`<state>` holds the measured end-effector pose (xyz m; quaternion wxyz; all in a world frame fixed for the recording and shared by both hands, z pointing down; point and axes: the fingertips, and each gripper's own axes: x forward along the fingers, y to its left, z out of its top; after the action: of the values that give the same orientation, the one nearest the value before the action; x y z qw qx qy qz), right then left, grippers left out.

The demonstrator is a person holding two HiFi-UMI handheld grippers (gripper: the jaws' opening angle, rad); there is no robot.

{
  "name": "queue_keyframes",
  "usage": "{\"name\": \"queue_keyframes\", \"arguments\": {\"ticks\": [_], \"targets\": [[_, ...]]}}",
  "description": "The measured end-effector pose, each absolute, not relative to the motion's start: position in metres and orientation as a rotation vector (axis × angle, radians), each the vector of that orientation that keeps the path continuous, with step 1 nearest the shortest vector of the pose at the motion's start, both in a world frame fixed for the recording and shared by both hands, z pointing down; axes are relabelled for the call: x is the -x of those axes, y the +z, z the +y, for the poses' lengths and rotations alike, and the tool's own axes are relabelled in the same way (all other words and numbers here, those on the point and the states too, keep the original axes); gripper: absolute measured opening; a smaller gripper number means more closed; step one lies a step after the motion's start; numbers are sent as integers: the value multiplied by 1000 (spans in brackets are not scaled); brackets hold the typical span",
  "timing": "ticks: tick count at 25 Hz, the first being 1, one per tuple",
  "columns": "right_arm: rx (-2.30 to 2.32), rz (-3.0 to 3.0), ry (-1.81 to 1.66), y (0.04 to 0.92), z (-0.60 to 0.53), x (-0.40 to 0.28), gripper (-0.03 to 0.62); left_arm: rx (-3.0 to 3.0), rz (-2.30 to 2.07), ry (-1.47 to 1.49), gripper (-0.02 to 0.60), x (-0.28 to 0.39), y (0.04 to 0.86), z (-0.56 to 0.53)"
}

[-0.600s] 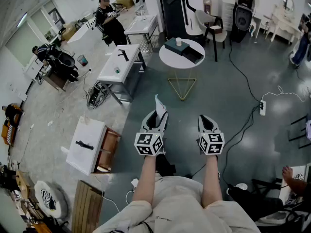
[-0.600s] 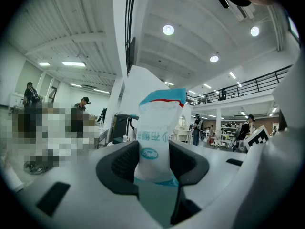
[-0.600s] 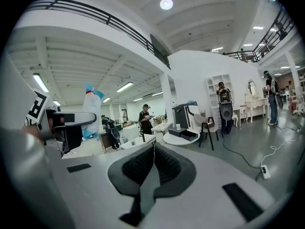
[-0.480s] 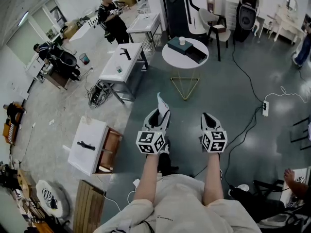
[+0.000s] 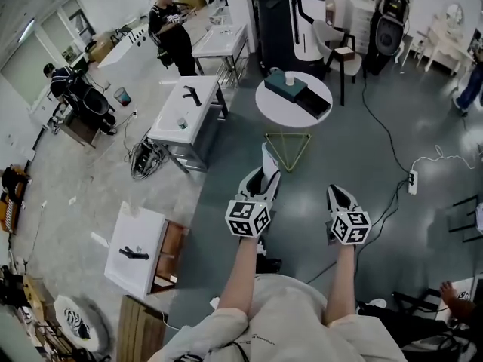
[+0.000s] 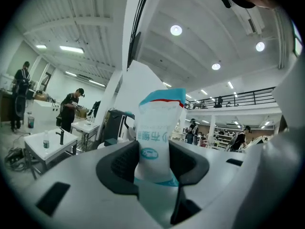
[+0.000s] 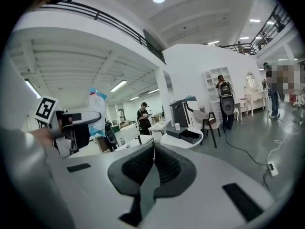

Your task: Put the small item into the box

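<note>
The left gripper (image 5: 259, 187) pinches a little packet (image 6: 159, 137). The packet stands up tall, blue end to the ceiling. The box (image 5: 298, 90) sits on the round table (image 5: 278, 113), well ahead and a bit right (the left gripper looks nearer). The right gripper (image 5: 339, 198) is squeezed together, holding nothing.

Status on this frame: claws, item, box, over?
Left claw shut on white packet. Right claw shut, empty. Dark box on round table ahead, not reached. Nothing seen blocking.
</note>
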<state>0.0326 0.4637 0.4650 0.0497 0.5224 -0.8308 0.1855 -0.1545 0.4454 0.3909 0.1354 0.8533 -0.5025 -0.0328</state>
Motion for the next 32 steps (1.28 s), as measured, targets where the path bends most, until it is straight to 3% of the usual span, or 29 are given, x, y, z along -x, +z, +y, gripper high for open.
{"name": "queue_keyframes", "arguments": {"ticks": [5,17,32], "targets": [[-1727,-2597,783,450,394,-11,37,-2496,-1377,-77,187,187,395,379],[-1853,-2500,821,465,288,59,37,-2482,-1232,-141,187,271,423,250],[-2057,-2401,831,466,242,43,37,-2552,-1133,-59,188,292,429,180]]}}
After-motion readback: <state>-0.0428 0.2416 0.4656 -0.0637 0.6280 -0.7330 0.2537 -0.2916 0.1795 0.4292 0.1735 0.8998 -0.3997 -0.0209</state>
